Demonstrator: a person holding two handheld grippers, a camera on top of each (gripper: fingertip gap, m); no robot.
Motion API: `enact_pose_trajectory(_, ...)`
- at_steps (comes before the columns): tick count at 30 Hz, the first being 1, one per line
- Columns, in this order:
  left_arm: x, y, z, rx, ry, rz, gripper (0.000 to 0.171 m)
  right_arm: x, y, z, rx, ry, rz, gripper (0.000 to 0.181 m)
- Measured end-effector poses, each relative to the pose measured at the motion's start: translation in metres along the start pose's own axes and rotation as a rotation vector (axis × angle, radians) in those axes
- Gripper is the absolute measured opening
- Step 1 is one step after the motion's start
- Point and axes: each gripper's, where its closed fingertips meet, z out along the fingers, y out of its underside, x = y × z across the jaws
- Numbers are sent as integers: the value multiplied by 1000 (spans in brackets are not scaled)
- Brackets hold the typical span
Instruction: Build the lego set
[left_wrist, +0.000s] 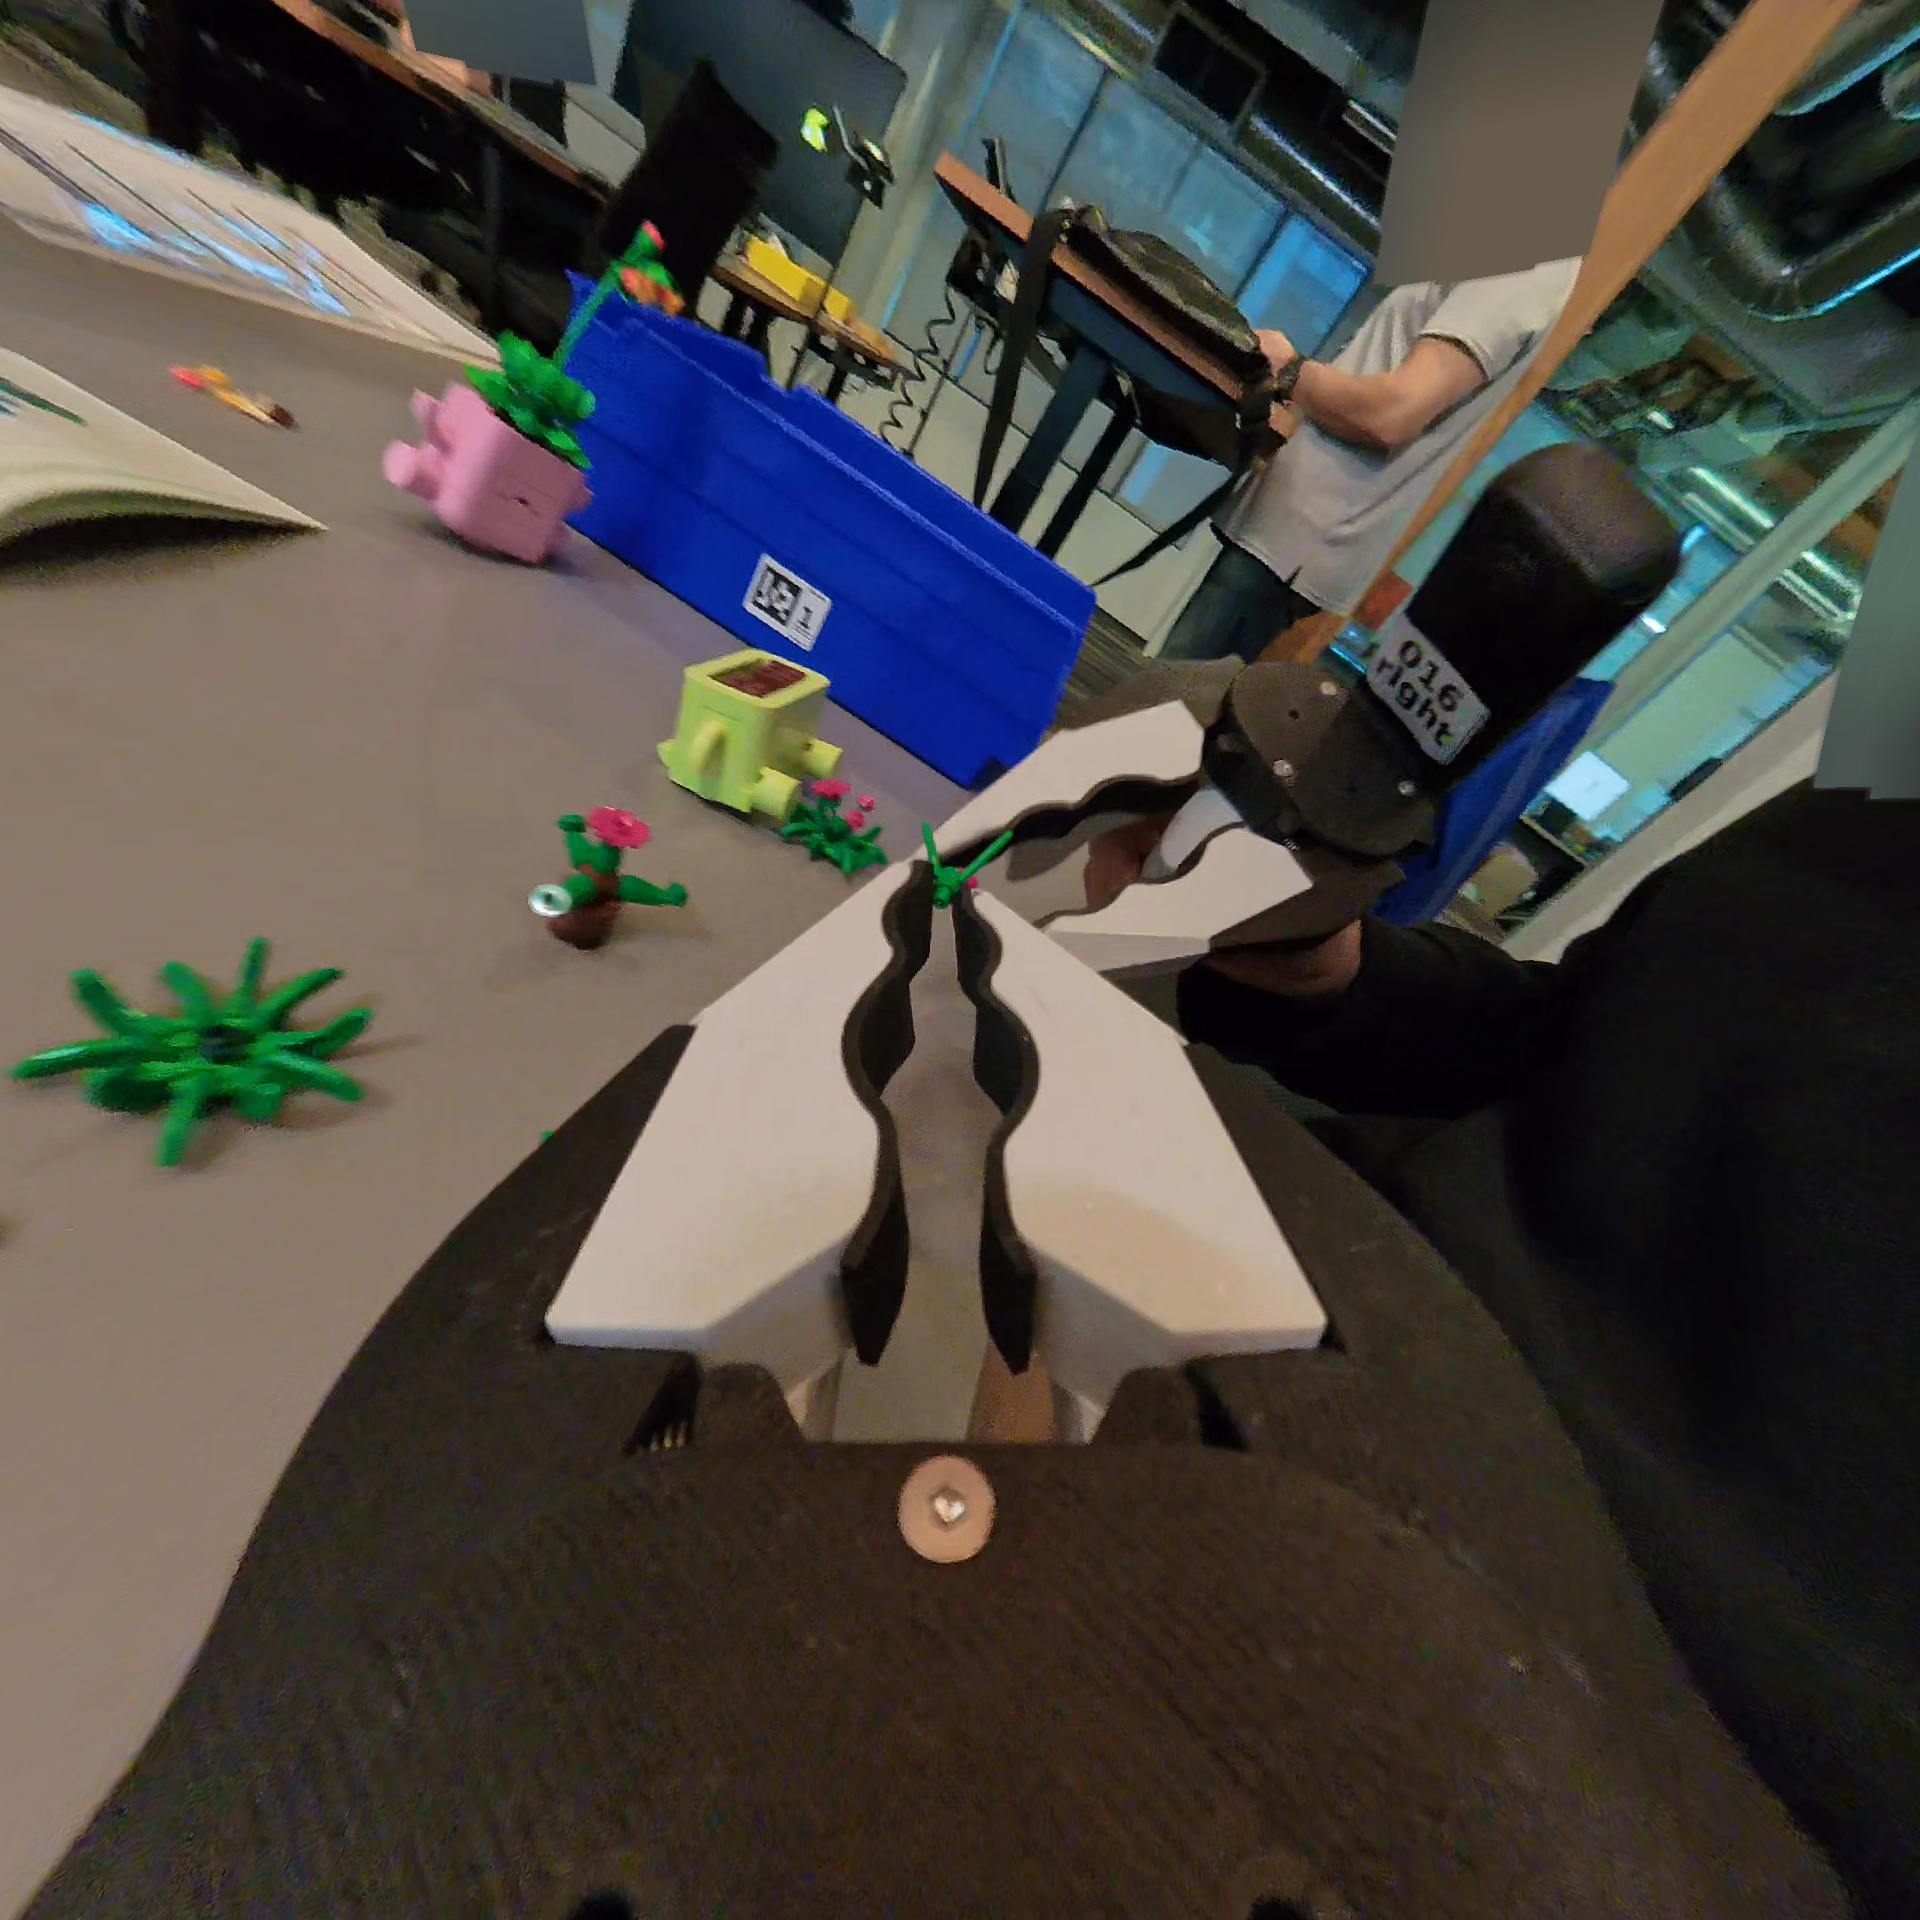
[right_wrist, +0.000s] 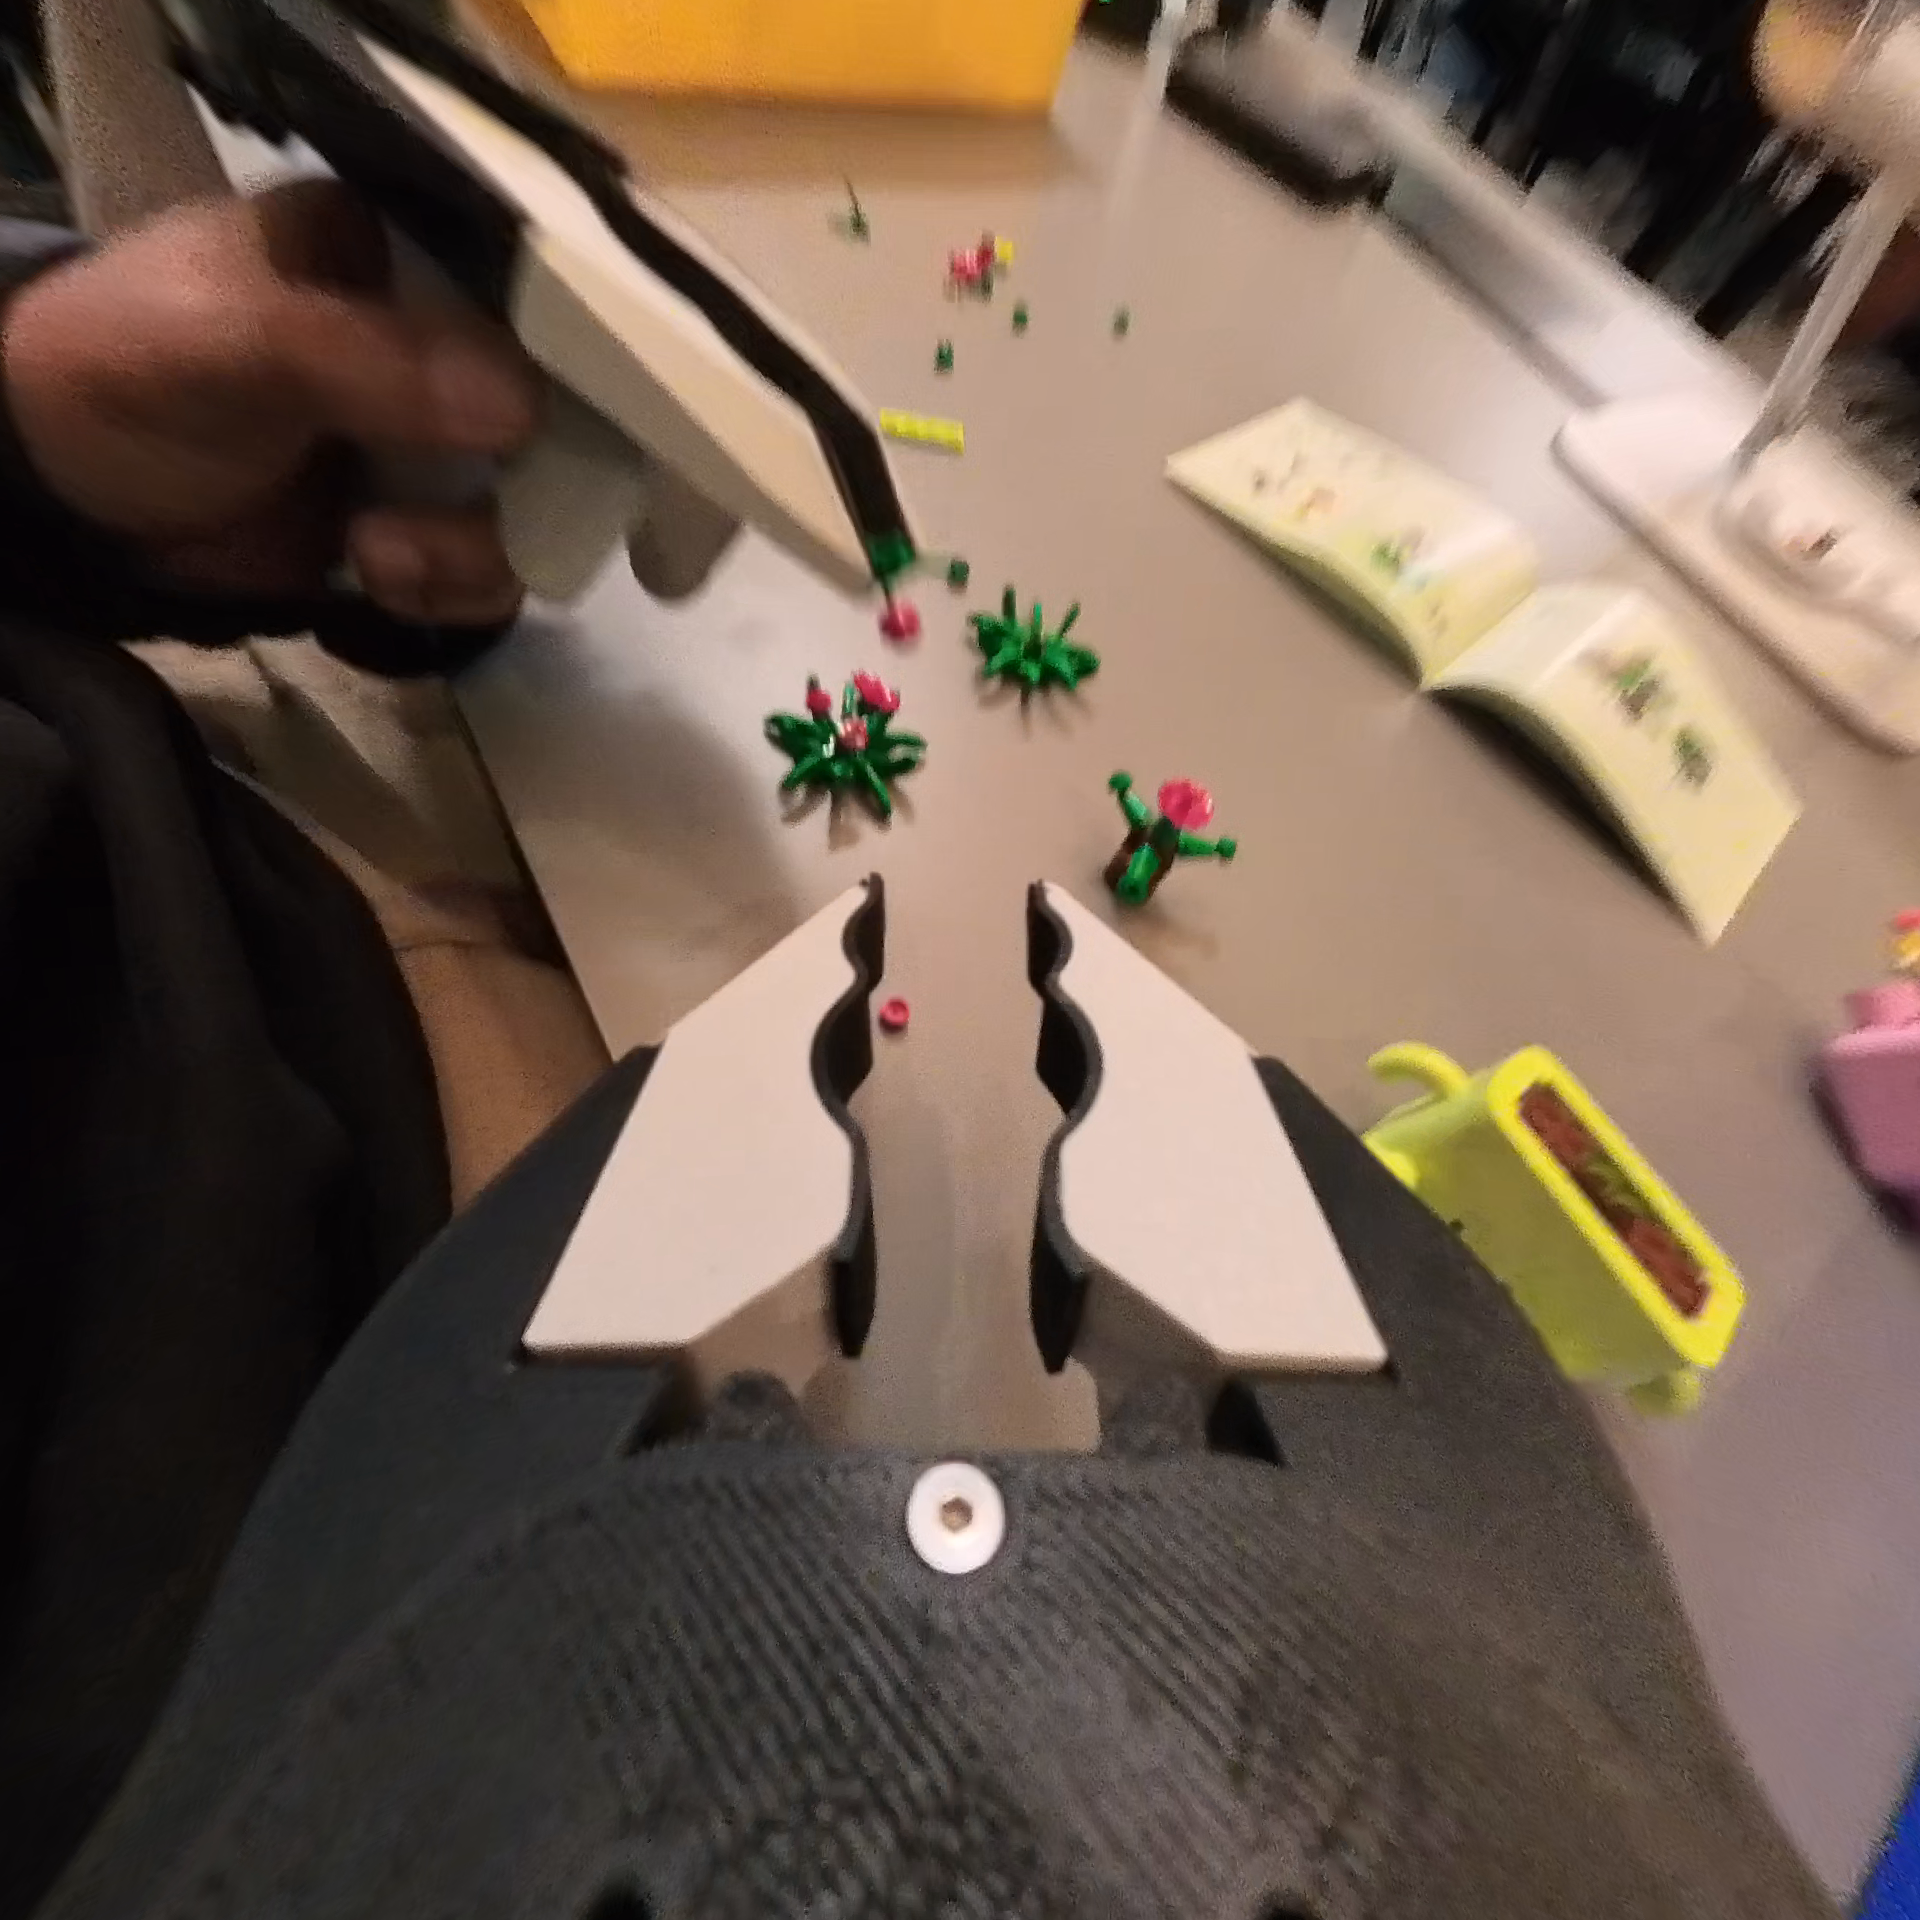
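My left gripper (left_wrist: 940, 883) is shut on a small green stem piece (left_wrist: 951, 868), held above the table. In the right wrist view the left gripper (right_wrist: 883, 540) shows at the upper left, and a pink bud (right_wrist: 898, 620) hangs from the stem. My right gripper (right_wrist: 956, 899) is open and empty, low over the table, with a tiny pink round piece (right_wrist: 894, 1013) lying between its fingers. In the left wrist view the right gripper (left_wrist: 1013, 873) sits just beyond my left fingertips. A lime green pot (right_wrist: 1558, 1205) lies to its right.
On the table are a small cactus with a pink flower (right_wrist: 1158, 831), a green plant with pink buds (right_wrist: 847, 738), a green leafy piece (right_wrist: 1029, 644), a pink pot with a plant (left_wrist: 488, 468), an open booklet (right_wrist: 1455, 623) and a blue bin (left_wrist: 831, 551). Spacing between my two grippers at the tips: around 5 centimeters. The lime green pot (right_wrist: 1558, 1205) lies some 12 centimeters from my right tips, 20 centimeters from my left tips. It is also in sight in the left wrist view (left_wrist: 795, 699).
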Motion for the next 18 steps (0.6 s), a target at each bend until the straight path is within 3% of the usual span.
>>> enact_pose_trajectory(3,6,10,10,-37,36,-62,2,-12,-23,-3,115,-6,-66,25)
enact_pose_trajectory(18,10,11,0,-16,76,-101,6,-22,-34,10,112,-69,-21,5)
